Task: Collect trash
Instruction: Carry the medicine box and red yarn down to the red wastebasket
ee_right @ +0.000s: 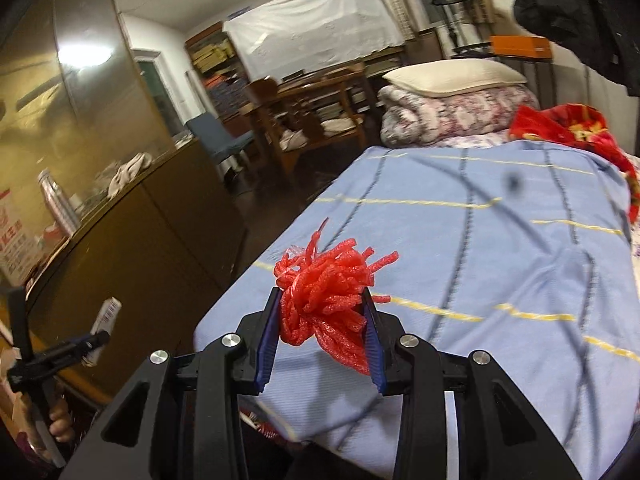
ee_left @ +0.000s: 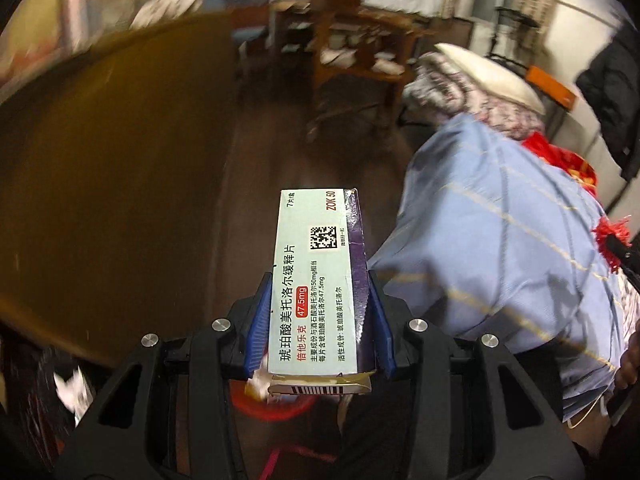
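Both pieces are picked up, the left tongs (ee_left: 320, 316) clamped on a pill box (ee_left: 320, 280) and the right tongs (ee_right: 324, 332) on red foam netting (ee_right: 328, 300), with binning apparently left.

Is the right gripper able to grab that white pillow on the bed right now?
Probably not. The right gripper is already shut on the red foam netting, so its jaws are full. The pillow lies at the far end of the bed, beyond the blue cover.
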Demonstrator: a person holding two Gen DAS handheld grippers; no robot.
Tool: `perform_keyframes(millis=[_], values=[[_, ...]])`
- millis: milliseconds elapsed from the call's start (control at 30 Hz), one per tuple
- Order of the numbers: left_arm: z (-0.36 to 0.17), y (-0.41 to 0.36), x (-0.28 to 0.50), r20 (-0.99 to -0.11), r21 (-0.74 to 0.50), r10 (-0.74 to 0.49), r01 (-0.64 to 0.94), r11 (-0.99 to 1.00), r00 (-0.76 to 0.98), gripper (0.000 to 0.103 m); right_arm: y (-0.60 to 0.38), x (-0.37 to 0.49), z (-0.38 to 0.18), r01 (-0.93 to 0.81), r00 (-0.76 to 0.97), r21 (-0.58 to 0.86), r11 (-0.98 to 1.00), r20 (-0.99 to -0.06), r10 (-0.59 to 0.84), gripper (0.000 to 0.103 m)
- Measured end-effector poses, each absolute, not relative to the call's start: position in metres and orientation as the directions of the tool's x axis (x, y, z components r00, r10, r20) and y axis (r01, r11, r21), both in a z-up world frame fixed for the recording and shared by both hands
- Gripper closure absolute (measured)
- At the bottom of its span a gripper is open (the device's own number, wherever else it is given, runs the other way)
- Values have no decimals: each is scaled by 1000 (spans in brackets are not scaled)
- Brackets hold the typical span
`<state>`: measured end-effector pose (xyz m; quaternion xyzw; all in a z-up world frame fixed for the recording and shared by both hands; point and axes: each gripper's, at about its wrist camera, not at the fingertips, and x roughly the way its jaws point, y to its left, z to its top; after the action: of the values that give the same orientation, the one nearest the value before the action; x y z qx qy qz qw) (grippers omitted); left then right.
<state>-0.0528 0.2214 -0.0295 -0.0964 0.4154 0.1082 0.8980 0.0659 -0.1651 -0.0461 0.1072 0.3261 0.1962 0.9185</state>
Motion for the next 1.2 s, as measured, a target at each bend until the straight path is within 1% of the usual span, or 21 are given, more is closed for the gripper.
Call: perform_keyframes(millis=[200, 367, 433, 467, 567, 667, 700, 833, 933, 1033, 1200], values=[[-70, 253, -64, -832, -115, 96, -340, 933, 546, 58, -120, 61, -46, -345, 669, 299, 890, -587, 456, 66], [-89, 271, -69, -851, -156, 64, -367, 917, 521, 58, -88, 63, -47, -385, 635, 279, 880, -611, 472, 66], [-93, 276, -71, -857, -146, 73, -376, 915, 510, 51, -74, 63, -47, -404, 619, 276, 872, -620, 483, 66], [-95, 276, -72, -859, -141, 79, -382, 913, 506, 41, -68, 64, -47, -413, 611, 275, 868, -623, 488, 66], [-94, 278, -78, -863, -126, 106, -414, 901, 493, 25, -48, 65, -47, -448, 583, 275, 851, -631, 511, 66], [-93, 281, -88, -871, -124, 118, -445, 887, 477, 22, -24, 62, -48, -490, 545, 276, 827, -643, 538, 66], [-92, 283, -94, -871, -121, 130, -462, 879, 474, 19, -14, 61, -49, -508, 528, 276, 816, -649, 548, 66], [-89, 291, -116, -863, -90, 202, -534, 840, 463, 13, 21, 52, -54, -565, 461, 279, 776, -674, 578, 66], [-86, 298, -123, -861, -64, 235, -556, 829, 450, 12, 52, 45, -64, -611, 380, 293, 735, -706, 597, 66], [-79, 309, -129, -851, -65, 259, -582, 811, 457, 7, 84, 38, -76, -652, 313, 282, 704, -745, 589, 66], [-79, 323, -131, -853, -46, 290, -614, 788, 435, 7, 132, 31, -92, -713, 233, 261, 651, -787, 571, 65]])
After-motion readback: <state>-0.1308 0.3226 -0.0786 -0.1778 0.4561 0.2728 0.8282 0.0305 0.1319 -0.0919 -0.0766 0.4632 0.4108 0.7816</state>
